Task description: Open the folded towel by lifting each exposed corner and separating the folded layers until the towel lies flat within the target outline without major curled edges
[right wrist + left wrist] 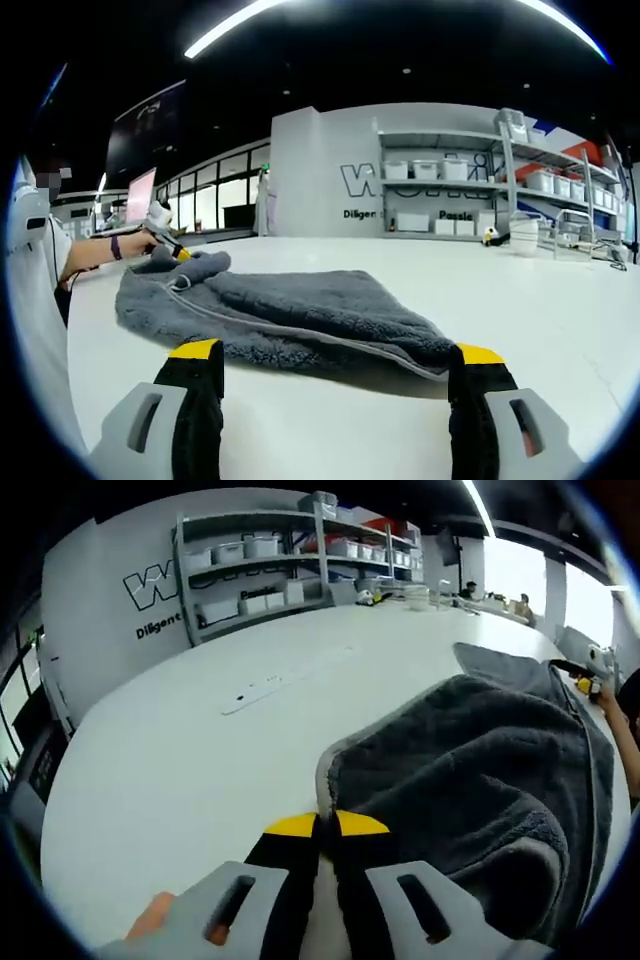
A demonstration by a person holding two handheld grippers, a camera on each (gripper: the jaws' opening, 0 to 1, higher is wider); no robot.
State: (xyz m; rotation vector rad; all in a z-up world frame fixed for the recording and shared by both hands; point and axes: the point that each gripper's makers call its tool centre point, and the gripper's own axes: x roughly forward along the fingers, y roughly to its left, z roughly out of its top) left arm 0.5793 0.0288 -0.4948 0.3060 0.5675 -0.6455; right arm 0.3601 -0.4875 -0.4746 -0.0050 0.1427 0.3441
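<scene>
1. Towel first: the thick grey plush towel (pixel 480 770) lies partly folded on the broad white tabletop (pixel 200 750), its pale stitched hem curling along the near edge in my left gripper view.
2. My left gripper (pixel 327 825), black with yellow tips, has its two jaws pressed together, and the corner of the towel's hem meets them right at the tips. I cannot tell whether any cloth is actually pinched between them.
3. In my right gripper view, my right gripper (pixel 338 360) stands wide, its yellow-tipped jaws well apart and low over the table, with nothing between them. The grey towel (pixel 290 315) lies just beyond the tips, a folded layer on top with a light hem line (pixel 300 340) running across it.
4. At the towel's far end in that view, my left gripper (pixel 172 245) sits at a bunched-up corner, held by a hand (pixel 135 243) with a dark band on the wrist.
5. In my left gripper view, my right gripper (pixel 590 675) appears at the towel's far right edge, near the cloth.
6. Behind the table stands a grey wall with white lettering (pixel 150 590), and beside it metal shelving stacked with white storage bins (pixel 290 560).
7. Long ceiling light strips (pixel 240 25) run overhead in my right gripper view.
</scene>
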